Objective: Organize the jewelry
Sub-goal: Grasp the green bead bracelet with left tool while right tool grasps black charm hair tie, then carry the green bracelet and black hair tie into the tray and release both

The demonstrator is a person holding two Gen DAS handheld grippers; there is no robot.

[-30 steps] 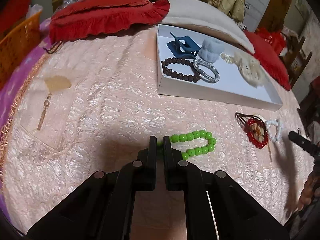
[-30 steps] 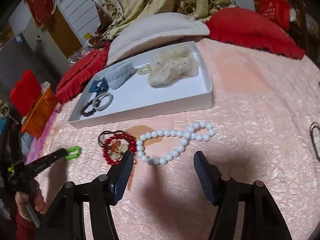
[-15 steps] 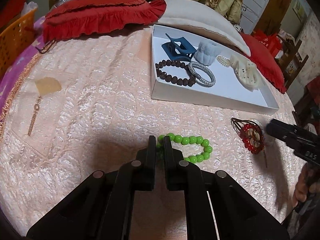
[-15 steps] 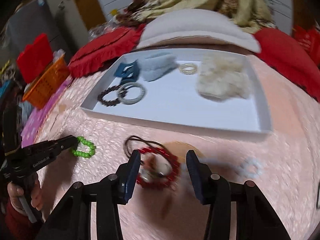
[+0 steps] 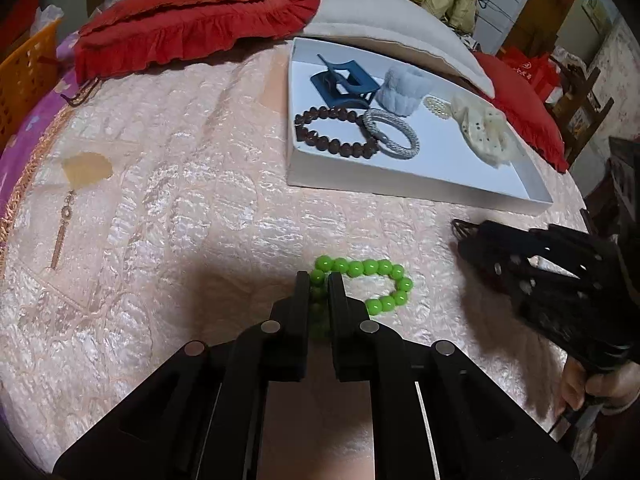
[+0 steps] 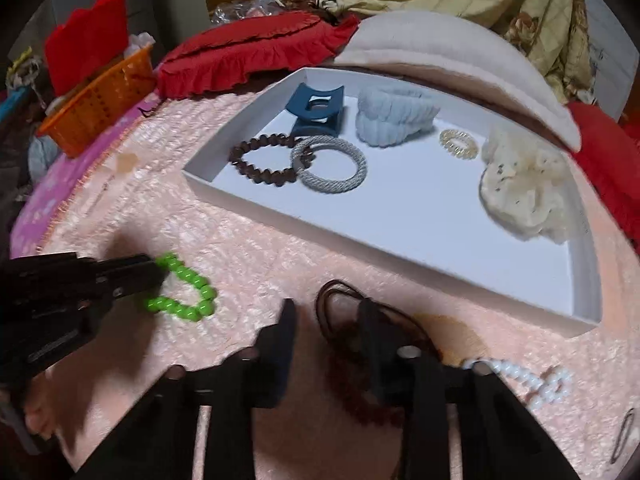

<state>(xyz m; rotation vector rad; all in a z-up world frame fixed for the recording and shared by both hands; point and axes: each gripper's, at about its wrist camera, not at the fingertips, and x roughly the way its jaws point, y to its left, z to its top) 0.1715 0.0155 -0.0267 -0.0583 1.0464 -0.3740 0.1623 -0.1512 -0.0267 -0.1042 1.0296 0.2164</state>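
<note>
Between the pads of the left gripper (image 5: 319, 288) the green bead bracelet (image 5: 370, 285) is pinched, its loop lying on the pink bedspread (image 5: 180, 200). The right gripper (image 6: 329, 320) has just been closing around the red bead bracelet (image 6: 356, 384); whether its pads press yet is blurred. Best catch beads, not the dark cord, before lifting toward the white tray (image 6: 400, 248). A second ago it hovered wide over the white pearl strand (image 6: 536, 380).

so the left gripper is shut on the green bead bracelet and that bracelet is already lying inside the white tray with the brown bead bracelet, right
Not quite. The left gripper is shut on the green bead bracelet, but that bracelet lies on the pink quilted cover, outside the white tray. The left wrist view shows it in front of the tray's near wall. The brown bead bracelet is inside the tray.
</note>
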